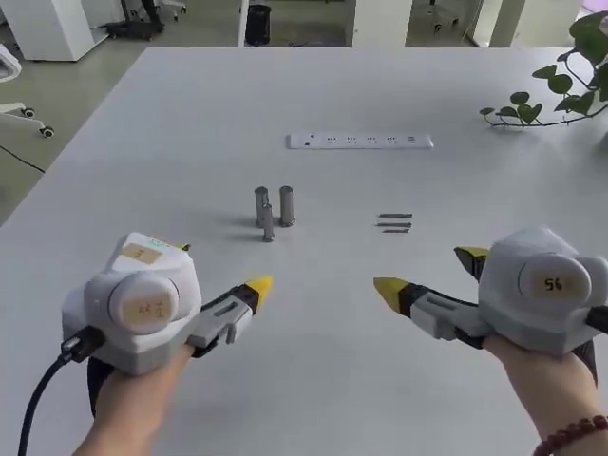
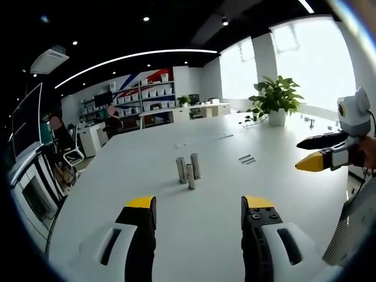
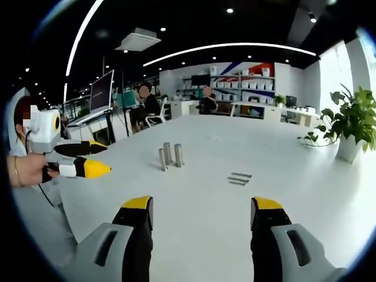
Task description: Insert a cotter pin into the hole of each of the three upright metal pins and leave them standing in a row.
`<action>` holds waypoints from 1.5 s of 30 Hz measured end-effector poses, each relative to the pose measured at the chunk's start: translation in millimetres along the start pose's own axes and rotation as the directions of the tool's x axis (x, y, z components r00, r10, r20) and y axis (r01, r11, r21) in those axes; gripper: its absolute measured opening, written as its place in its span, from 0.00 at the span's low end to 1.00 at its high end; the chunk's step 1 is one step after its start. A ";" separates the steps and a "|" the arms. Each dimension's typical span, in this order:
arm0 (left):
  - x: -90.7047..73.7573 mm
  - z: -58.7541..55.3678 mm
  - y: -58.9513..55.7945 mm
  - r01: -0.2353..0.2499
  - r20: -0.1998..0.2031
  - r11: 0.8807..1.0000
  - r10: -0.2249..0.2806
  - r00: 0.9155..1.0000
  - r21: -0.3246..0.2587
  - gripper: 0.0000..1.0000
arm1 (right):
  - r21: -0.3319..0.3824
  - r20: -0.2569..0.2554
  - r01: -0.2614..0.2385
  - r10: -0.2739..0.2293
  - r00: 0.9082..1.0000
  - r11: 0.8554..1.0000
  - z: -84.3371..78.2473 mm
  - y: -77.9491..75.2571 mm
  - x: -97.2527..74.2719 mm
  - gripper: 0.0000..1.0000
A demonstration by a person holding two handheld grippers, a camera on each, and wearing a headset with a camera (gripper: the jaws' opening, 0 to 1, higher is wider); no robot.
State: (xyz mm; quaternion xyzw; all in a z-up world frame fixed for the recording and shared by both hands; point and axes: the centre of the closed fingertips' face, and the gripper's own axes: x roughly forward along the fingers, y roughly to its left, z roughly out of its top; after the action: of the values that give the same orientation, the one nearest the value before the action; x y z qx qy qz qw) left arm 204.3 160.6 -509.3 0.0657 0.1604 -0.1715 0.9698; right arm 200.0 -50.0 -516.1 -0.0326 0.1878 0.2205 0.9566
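Judge the task as not yet begun.

Near left: find the left gripper (image 1: 218,268), jaws spread wide, nothing between them. Farther out, a little left of centre: see three pins (image 1: 273,215) upright in a tight cluster, not in a row. Cannot make out the holes; see nothing stuck through any pin. Right of these, well apart: three cotters (image 1: 393,223) flat on the surface, side by side, untouched. Near right: the right gripper (image 1: 429,271), jaws spread too, empty. Leaves everything to do: pick up each cotter, pass it through a pin, then set the pins in a line.

Under all this, a wide pale table (image 1: 323,380), matte and plain. Far centre on it, a white power strip (image 1: 359,142). Far right, leaves of a plant (image 1: 560,85). Beyond the table, an open office with box shelves, desks, seated people and ceiling spotlights.
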 end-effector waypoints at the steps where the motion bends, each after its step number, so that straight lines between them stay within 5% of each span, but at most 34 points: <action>1: 2.4 1.6 0.6 0.004 0.000 1.000 -0.004 1.000 0.005 0.55 | 0.001 -0.003 0.003 -0.003 1.000 1.000 0.1 -2.0 -0.1 0.64; 8: 33.5 11.7 6.0 0.056 0.020 0.997 -0.057 0.998 0.043 0.42 | 0.028 -0.010 -0.017 0.017 1.000 0.999 7.0 -5.5 -1.4 0.60; 14: 57.7 1.5 7.3 0.090 -0.018 0.988 -0.089 0.996 0.127 0.31 | 0.005 -0.016 -0.059 0.059 0.998 0.998 11.7 -4.4 -6.6 0.58; 19: 73.1 -5.8 9.2 0.117 -0.040 0.984 -0.112 0.993 0.132 0.31 | -0.026 -0.029 -0.079 0.078 0.996 0.997 15.1 -8.1 -12.0 0.54; 31: 107.8 -1.0 11.9 0.167 -0.016 0.985 -0.167 0.986 0.031 0.24 | -0.023 -0.044 -0.087 0.086 0.995 0.996 5.5 -5.2 -0.3 0.48; 45: 141.4 -7.5 8.9 0.230 -0.033 0.973 -0.230 0.973 -0.006 0.17 | -0.015 -0.064 -0.085 0.084 0.994 0.996 -2.2 -2.2 11.6 0.45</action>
State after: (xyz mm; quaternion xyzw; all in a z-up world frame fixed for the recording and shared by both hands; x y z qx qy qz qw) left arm 331.0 126.3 -563.0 0.0484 0.1836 -0.2812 0.9407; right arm 209.9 -47.6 -522.5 -0.0400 0.2171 0.2611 0.9397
